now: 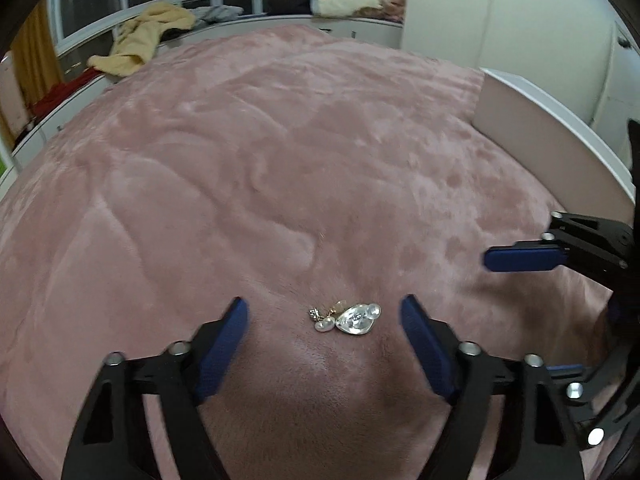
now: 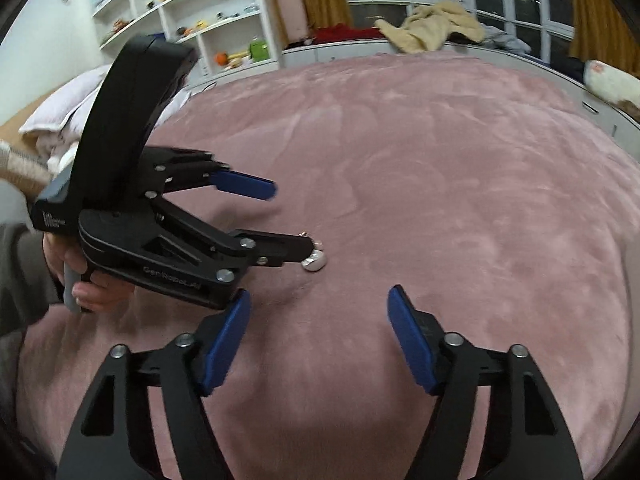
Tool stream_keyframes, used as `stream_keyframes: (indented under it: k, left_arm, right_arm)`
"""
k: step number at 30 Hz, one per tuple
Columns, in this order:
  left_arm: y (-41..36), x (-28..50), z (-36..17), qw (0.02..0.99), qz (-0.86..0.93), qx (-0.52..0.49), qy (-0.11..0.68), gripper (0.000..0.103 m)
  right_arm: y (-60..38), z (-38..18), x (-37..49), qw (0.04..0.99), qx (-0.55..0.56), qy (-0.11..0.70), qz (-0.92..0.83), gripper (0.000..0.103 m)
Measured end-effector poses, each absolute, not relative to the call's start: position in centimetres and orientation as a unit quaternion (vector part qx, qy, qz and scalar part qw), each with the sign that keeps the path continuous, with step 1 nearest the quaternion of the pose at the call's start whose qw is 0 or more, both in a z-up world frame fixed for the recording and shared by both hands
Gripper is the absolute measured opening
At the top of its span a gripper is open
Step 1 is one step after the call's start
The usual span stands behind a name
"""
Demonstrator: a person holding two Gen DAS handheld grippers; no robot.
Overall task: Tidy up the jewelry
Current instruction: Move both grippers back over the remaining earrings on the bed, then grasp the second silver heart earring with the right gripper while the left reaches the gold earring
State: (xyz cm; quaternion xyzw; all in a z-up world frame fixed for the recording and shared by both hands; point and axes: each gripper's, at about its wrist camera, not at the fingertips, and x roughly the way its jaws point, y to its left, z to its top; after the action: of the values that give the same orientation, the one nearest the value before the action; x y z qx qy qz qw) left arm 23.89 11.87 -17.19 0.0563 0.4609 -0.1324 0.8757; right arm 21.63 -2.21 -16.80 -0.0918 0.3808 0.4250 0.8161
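Note:
A small cluster of jewelry (image 1: pixel 344 318), a silvery drop-shaped piece with pearl beads and a little gold charm, lies on the pink plush blanket (image 1: pixel 280 160). My left gripper (image 1: pixel 324 304) hangs over it with its blue pads wide apart; the jewelry sits between them, untouched. In the right wrist view the left gripper (image 2: pixel 294 218) comes in from the left, held by a hand (image 2: pixel 92 280), and its lower finger hides part of the jewelry (image 2: pixel 315 260). My right gripper (image 2: pixel 319 294) is open over bare blanket, just short of the jewelry. One of its fingers (image 1: pixel 520 259) shows at the right edge.
The blanket covers a wide bed. A white board (image 1: pixel 540 132) edges it on the right. A yellow cloth (image 1: pixel 140 40) lies on the window ledge beyond. White shelves (image 2: pixel 180 12) with small items and a pile of pillows (image 2: pixel 72 120) stand at the left.

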Motion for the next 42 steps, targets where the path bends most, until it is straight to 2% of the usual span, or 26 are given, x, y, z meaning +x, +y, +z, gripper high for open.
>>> stream_keyframes:
  k: [2,3,6,9,11,12,13,17,39,41,42]
  left_arm:
    - [12.0,24.2,-17.7,0.872,-0.142,0.057,0.465,0.064]
    - [12.0,24.3,-17.9,0.87,-0.149,0.056,0.467,0.059]
    - [12.3,24.6,-18.3,0.864,-0.167,0.047,0.472,0.051]
    - [12.6,24.8,-18.8,0.858,-0.175,0.042,0.482,0.037]
    - [12.7,24.6,-19.0,0.856,-0.179,0.046,0.482,0.021]
    - [12.7,24.6,-19.0,0.856,-0.179,0.05,0.483,0.015]
    - [12.8,24.6,-18.9,0.855,-0.179,0.051,0.485,0.012]
    - [13.2,24.3,-18.8,0.852,-0.179,0.047,0.49,0.011]
    - [13.9,22.6,-18.9,0.854,-0.167,0.039,0.492,0.008]
    - [13.5,22.6,-18.6,0.857,-0.172,0.041,0.485,0.01]
    - [13.1,22.8,-18.5,0.857,-0.173,0.045,0.483,0.015]
  right_arm:
    - [-1.7,-17.3,21.9,0.811,-0.091,0.376,0.438,0.059]
    - [-1.4,-17.6,22.1,0.81,-0.093,0.375,0.441,0.059]
    - [-0.4,-18.3,22.7,0.802,-0.097,0.373,0.455,0.057]
    - [0.7,-18.8,23.2,0.797,-0.102,0.371,0.466,0.053]
    - [1.8,-19.0,23.8,0.793,-0.102,0.369,0.473,0.048]
    - [2.4,-19.2,24.1,0.792,-0.103,0.369,0.475,0.045]
    - [2.7,-19.3,24.3,0.79,-0.102,0.371,0.477,0.038]
    - [3.8,-20.2,24.7,0.775,-0.109,0.389,0.486,0.028]
    - [0.2,-17.9,24.3,0.78,-0.119,0.396,0.47,0.027]
    - [-0.8,-17.4,24.3,0.786,-0.114,0.397,0.461,0.027]
    - [-1.3,-17.1,24.2,0.789,-0.115,0.398,0.454,0.027]
